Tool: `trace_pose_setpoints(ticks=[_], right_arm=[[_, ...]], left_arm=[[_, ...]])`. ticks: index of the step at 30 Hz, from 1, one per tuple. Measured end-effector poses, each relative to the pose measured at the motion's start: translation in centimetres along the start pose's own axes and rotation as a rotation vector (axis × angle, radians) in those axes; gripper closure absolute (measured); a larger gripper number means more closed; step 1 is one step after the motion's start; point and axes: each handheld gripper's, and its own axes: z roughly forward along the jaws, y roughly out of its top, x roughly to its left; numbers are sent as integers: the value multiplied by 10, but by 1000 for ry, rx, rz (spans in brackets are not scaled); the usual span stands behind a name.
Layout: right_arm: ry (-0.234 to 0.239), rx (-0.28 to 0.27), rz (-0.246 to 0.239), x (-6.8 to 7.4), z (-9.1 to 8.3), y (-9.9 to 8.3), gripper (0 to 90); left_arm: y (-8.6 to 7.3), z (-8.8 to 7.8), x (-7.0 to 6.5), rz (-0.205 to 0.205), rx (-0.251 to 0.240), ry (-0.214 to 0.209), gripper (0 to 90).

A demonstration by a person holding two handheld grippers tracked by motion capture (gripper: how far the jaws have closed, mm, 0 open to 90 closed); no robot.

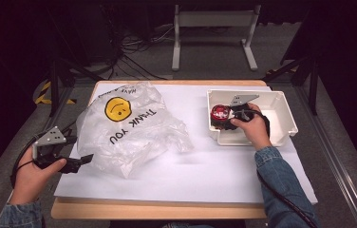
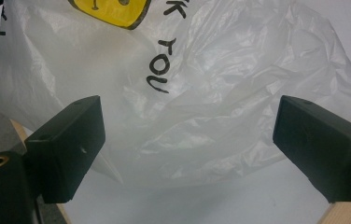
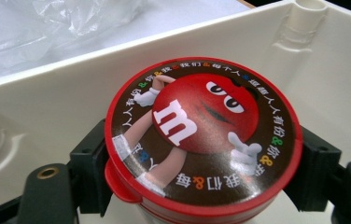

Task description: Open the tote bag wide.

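Observation:
A crumpled clear plastic bag (image 1: 129, 128) with a yellow smiley face and "THANK YOU" print lies on the left of the white sheet. My left gripper (image 1: 84, 161) sits at its near-left corner, open; in the left gripper view the jaws (image 2: 187, 140) stand wide apart with the bag (image 2: 211, 93) beyond them and nothing between. A round red candy can (image 1: 220, 113) with a cartoon lid sits in the white bin (image 1: 281, 118). My right gripper (image 1: 226, 118) reaches into the bin, and its jaws (image 3: 201, 163) press on both sides of the can (image 3: 201, 130).
A white sheet (image 1: 191, 171) covers the wooden table (image 1: 157, 210). The bin's wall (image 3: 71, 84) rises close behind the can, with the bag (image 3: 47, 23) beyond it. A white stand (image 1: 212, 19) and cables lie on the floor behind the table.

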Motion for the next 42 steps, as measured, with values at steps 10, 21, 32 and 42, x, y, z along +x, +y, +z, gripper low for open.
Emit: trace_pose_setpoints(ticks=[10,21,32,42], right_arm=[[8,-3,22,1,-3,3,193],[-35,-55,70,15,-45,26,97],[-18,-102,-24,47,-97,55,97],[54,-99,-72,79,-126,57,97]], left_arm=[[2,2,0,3,2,-6,101],[16,14,-2,29,-8,-47,101],[19,13,-5,47,-6,-47,100],[19,12,-9,51,-3,-66,98]])
